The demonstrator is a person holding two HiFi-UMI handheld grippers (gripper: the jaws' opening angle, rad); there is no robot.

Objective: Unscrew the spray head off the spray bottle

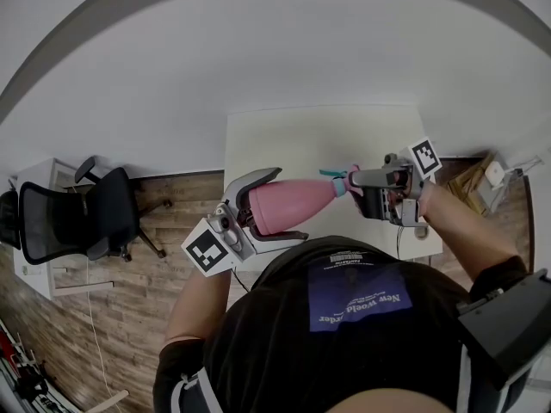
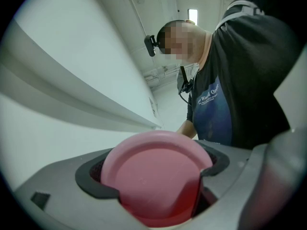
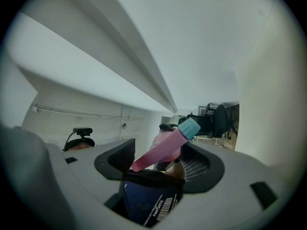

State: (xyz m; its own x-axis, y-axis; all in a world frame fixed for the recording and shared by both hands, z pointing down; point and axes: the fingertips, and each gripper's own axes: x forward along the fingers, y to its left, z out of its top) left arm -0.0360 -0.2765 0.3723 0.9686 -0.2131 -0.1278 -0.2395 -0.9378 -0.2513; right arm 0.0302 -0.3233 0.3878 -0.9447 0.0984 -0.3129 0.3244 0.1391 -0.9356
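Note:
I hold the pink spray bottle (image 1: 297,203) level in the air in front of the person's chest, over the near edge of the white table (image 1: 301,136). My left gripper (image 1: 271,206) is shut on its body; in the left gripper view the round pink bottle base (image 2: 153,171) fills the gap between the pads (image 2: 91,178). My right gripper (image 1: 355,192) sits around the neck end. Its jaws stand wide, and the pink spray head (image 3: 163,152) with its teal nozzle (image 3: 189,127) lies slantwise between them without being pinched.
A dark blue printed piece with a barcode (image 3: 148,200) sits low between the right jaws. A black office chair (image 1: 77,218) stands on the wood floor at the left. A brown box (image 1: 472,183) lies right of the table.

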